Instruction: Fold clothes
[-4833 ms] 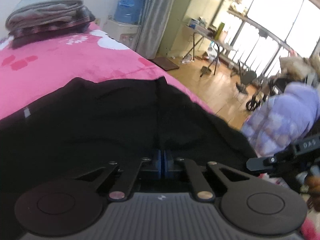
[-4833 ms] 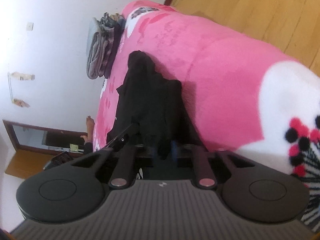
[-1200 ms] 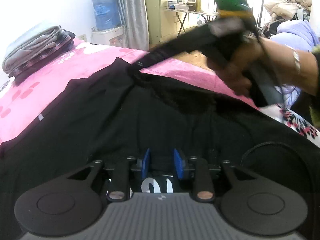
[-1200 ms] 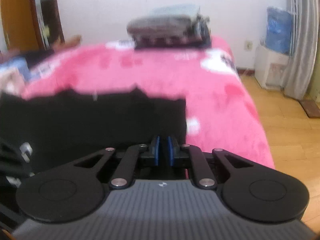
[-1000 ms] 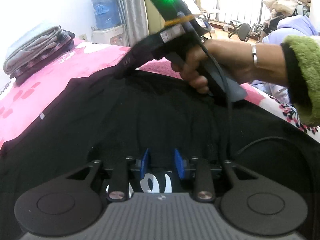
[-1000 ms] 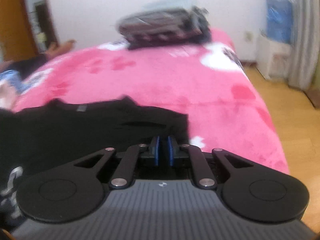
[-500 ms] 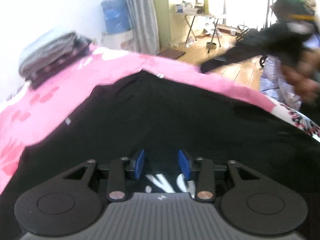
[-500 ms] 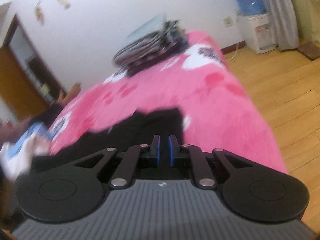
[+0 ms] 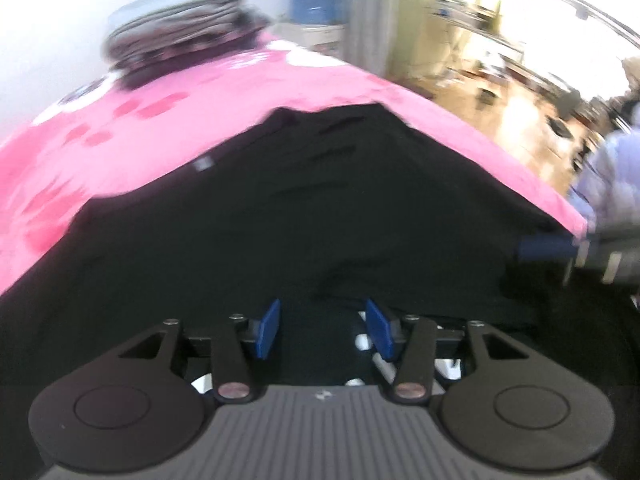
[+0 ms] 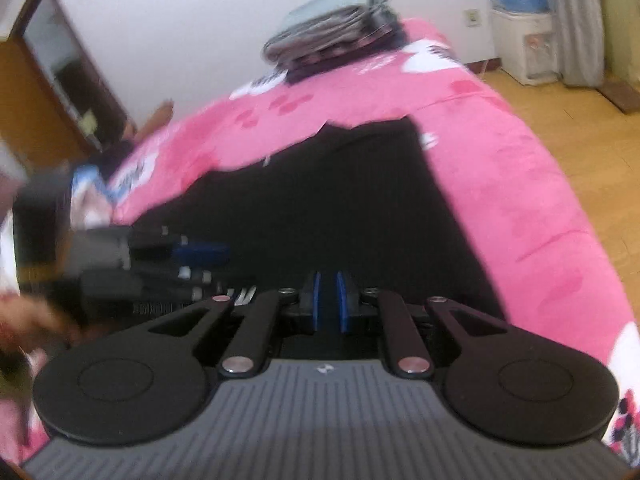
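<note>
The left tongs (image 9: 323, 326) pointed steeply down over the flat black cotton garment (image 9: 304, 208) spread on the pink fleece bed cover (image 9: 120, 128). Their blue pads (image 9: 269, 328) stood well apart and had just been opening, with only loose black cloth under the gap and nothing gripped. The right tongs (image 10: 328, 301) also tilted down at the near edge of the same garment (image 10: 340, 200); their blue pads (image 10: 316, 300) sat almost together with a narrow slit between, and whether a fold of cloth was pinched there could not be made out against the dark fabric.

Both views were smeared by motion. In the right wrist view the left tongs (image 10: 200, 254) showed as a blur at the left, with a hand (image 10: 24, 320) behind them that was barely readable. In the left wrist view the right tongs (image 9: 544, 246) were cut off at the right edge.

The garment lay smooth and matt with a few shallow creases, and white print (image 9: 362, 340) showed near the left pads. A stack of folded grey clothes (image 10: 332, 36) sat at the far end of the plush bed cover (image 10: 520, 200)
</note>
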The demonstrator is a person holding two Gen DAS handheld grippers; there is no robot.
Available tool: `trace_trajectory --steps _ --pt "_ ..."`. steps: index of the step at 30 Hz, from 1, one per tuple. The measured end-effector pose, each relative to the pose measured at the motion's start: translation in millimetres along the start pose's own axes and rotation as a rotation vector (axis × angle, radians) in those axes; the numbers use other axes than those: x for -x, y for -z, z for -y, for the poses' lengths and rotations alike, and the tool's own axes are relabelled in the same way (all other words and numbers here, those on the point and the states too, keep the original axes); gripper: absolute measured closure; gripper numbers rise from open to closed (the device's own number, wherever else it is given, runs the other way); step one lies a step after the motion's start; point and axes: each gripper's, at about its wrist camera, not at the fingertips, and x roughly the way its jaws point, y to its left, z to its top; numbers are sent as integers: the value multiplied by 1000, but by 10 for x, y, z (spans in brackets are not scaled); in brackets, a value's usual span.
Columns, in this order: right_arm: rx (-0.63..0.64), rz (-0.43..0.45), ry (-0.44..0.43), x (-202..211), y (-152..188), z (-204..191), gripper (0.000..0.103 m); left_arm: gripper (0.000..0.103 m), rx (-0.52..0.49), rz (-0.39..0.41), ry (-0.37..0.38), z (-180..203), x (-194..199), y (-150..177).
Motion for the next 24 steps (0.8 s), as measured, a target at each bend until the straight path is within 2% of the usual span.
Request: trace_trajectory --steps 3,6,8,11,13,16,18,22,24 --pt "37 -75 73 -220 166 -58 95 52 129 0 -7 -221 177 -12" --pt "-5 -48 67 -103 164 -145 93 49 167 7 -43 -382 460 -13" --pt "-21 -41 44 6 149 -243 90 45 144 8 -69 -433 659 -32" --pt "25 -41 37 143 155 -487 79 42 59 7 -123 -474 1026 -61" --pt "54 -41 15 220 190 -623 76 31 6 1 -166 -461 1215 -72" --pt "83 -41 -15 301 226 -806 68 22 -41 -11 -245 -465 1470 -65" --pt "108 -38 -15 346 255 -905 56 14 -15 -18 -259 -512 1632 -4" --pt "139 -34 -16 409 273 -1088 46 13 96 -77 -220 -651 1837 209" --pt "152 -30 -16 434 261 -1160 42 13 165 -59 -213 -719 1917 355"
